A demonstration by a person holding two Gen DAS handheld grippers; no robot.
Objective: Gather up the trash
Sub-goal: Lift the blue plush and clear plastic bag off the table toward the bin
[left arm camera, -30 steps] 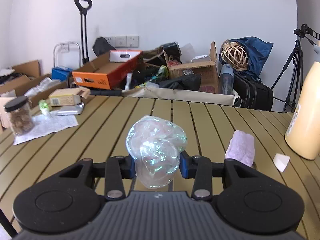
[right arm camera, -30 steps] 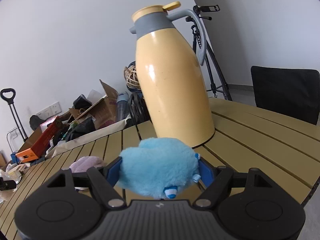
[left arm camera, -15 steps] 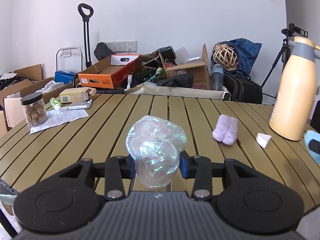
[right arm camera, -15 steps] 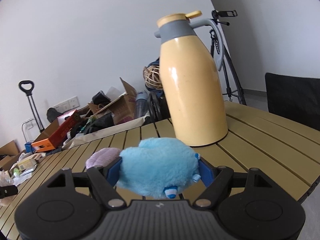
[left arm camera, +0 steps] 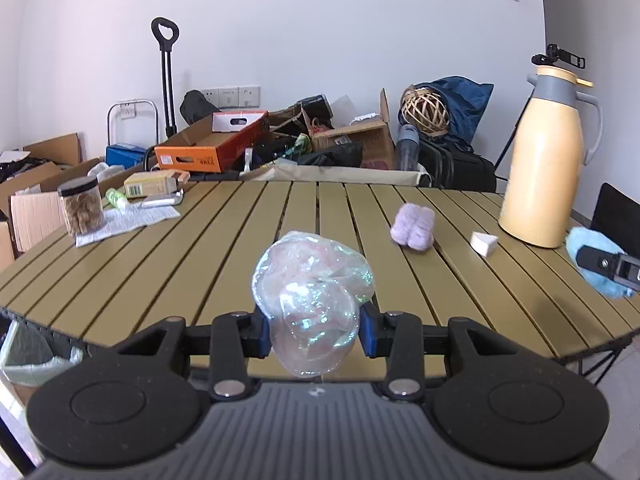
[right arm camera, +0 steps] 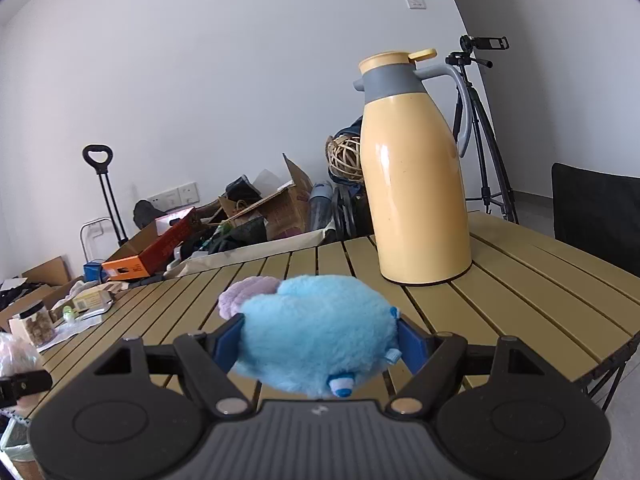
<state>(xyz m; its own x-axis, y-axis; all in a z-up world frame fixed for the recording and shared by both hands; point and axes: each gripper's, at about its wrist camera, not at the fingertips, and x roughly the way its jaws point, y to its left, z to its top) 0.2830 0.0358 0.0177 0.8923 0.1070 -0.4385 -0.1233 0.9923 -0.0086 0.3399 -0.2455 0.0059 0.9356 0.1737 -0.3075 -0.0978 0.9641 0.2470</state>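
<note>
The left hand-held gripper is nearly closed, its blue pads pinching a crumpled ball of clear iridescent plastic film held above the near edge of the slatted olive surface, while the right hand-held gripper stands wide, clamped on a fluffy light-blue plush ball. Well left of the tall yellow thermos jug with grey collar, a clear black-lidded jar holds brown clumps. Between jar and jug lie a lilac fluffy bundle and a small white wedge; the remaining slats are bare to the near edge.
</note>
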